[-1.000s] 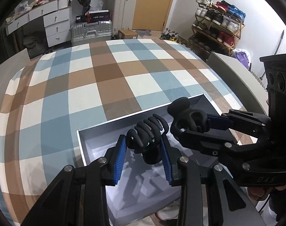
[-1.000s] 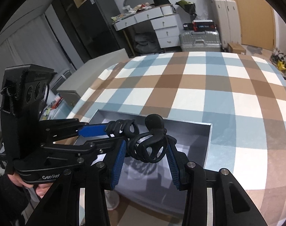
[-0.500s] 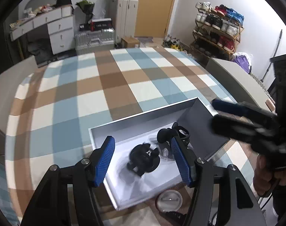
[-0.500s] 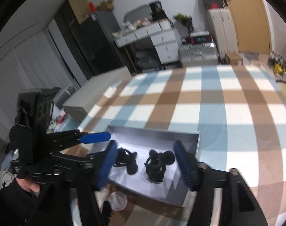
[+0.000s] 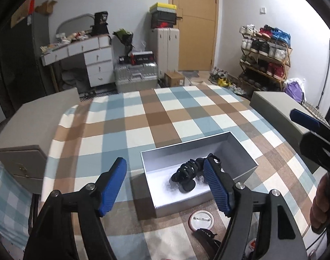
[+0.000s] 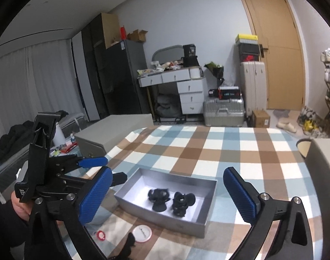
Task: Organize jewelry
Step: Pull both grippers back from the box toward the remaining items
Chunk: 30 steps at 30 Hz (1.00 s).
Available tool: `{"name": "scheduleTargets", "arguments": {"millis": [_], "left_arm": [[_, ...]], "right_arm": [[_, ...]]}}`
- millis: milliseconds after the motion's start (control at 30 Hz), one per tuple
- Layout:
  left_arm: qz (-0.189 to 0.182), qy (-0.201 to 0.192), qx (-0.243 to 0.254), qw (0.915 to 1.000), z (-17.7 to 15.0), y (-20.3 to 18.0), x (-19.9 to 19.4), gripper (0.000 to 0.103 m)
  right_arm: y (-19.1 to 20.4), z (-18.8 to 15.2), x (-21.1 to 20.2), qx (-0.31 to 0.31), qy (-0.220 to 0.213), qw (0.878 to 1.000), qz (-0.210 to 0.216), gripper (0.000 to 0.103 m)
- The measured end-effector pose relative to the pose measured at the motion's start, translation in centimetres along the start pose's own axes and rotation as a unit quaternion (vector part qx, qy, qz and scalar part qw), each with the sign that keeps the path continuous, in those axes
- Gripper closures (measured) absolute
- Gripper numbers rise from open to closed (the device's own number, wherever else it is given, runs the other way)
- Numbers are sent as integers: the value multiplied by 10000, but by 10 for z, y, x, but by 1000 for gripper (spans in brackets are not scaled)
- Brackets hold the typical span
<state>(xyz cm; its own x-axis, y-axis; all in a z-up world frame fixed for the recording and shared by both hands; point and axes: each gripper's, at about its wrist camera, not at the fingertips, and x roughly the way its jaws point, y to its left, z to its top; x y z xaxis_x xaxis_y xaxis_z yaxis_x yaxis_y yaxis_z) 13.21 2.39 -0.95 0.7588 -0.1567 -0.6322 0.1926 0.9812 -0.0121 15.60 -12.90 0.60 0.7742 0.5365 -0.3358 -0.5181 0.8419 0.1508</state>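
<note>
Hair clips are lying side by side in the grey box (image 6: pixel 205 203), two black claw clips resting on its pale floor: one clip (image 6: pixel 158 198) toward the left and the other clip (image 6: pixel 183 201) just beside it on the right, as seen from the right wrist camera. From the left wrist camera the same pair (image 5: pixel 189 172) is being seen as a dark cluster near the middle of the box (image 5: pixel 182 205), partly hidden behind the left gripper's right pad. Neither clip is being touched by any pad.

Above and in front of the box, the left gripper (image 5: pixel 165 186) is being held with its jaws spread apart, nothing between them; the jaws have just been opening. The right gripper (image 6: pixel 167 192) is also being held wide open and empty, its blue pads (image 6: pixel 95 197) standing well to either side of the box, and its jaws have just been opening too. Each gripper is being carried by a hand: the left hand (image 6: pixel 20 205) is showing at the picture's left edge, the right hand (image 5: pixel 323 203) at the other view's right edge.

The box is being supported by a checked tablecloth (image 6: pixel 221 149) of blue, brown and white squares. Just in front of the box a round white badge (image 6: pixel 142 233) is lying on the cloth, with a small red-and-white item (image 6: pixel 101 235) near it and a dark object (image 5: pixel 208 237) beside the badge, too unclear to name.
</note>
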Motion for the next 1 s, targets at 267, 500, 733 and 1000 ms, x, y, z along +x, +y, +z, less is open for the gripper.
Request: {"name": "scheduleTargets", "arguments": {"millis": [267, 500, 733, 1000], "left_arm": [[230, -292, 314, 9988, -11, -26, -28, 17], [144, -505, 117, 9986, -23, -28, -53, 1], [130, -490, -177, 9986, -52, -27, -67, 1], [-180, 110, 11, 9998, -97, -30, -57, 1]], "right_arm": [[22, -17, -36, -255, -239, 9993, -159, 0], [25, -41, -63, -177, -383, 9985, -354, 0], [28, -65, -74, -156, -199, 9983, -534, 0], [24, -90, -76, 5, 146, 9980, -617, 0]]}}
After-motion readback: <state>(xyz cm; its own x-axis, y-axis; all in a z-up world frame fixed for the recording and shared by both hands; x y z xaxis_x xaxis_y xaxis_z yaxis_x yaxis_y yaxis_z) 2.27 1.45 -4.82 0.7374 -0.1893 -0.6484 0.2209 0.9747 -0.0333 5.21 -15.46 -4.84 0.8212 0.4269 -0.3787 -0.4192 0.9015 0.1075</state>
